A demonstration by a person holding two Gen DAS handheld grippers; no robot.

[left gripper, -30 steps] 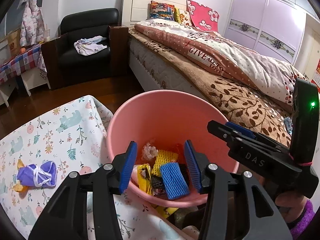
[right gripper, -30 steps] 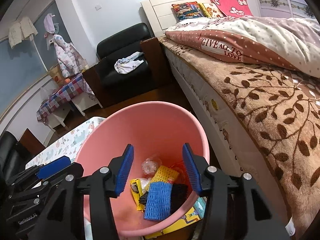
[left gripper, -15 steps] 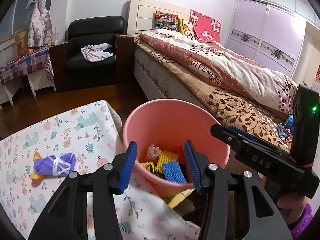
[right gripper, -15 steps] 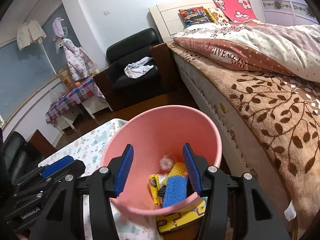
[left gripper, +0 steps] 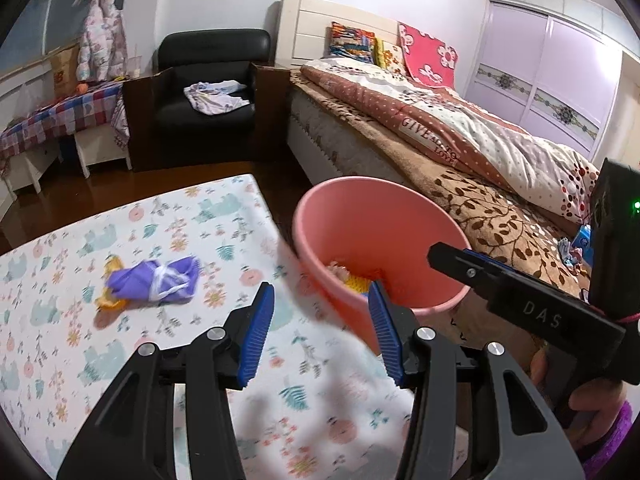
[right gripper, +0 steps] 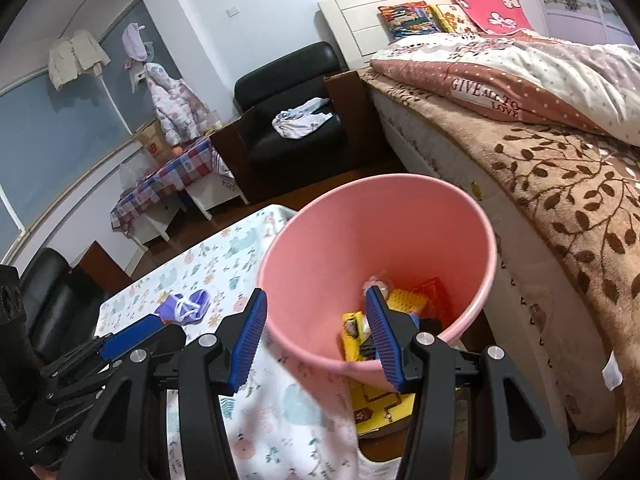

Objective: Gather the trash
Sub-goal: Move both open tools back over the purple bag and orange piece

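Observation:
A pink bin [left gripper: 360, 216] stands past the table's right edge and holds several wrappers; the right wrist view shows its inside [right gripper: 360, 240] with yellow trash [right gripper: 404, 300]. A purple bundle tied with white string [left gripper: 154, 280] lies on the floral tablecloth [left gripper: 120, 344], also seen in the right wrist view [right gripper: 184, 306]. My left gripper [left gripper: 322, 334] is open and empty above the cloth, right of the bundle. My right gripper [right gripper: 316, 336] is open and empty at the bin's near rim; it appears in the left wrist view [left gripper: 500, 280].
A bed [left gripper: 460, 132] with a brown leaf blanket runs along the right. A black armchair [left gripper: 208, 80] with clothes stands behind the table. A checked side table [left gripper: 52, 120] is at far left. A yellow box [right gripper: 380, 408] lies under the bin.
Both grippers have pulled back and up from over the bin. The left view has swung left, so more tablecloth and the purple bundle show. Both jaws stay open.

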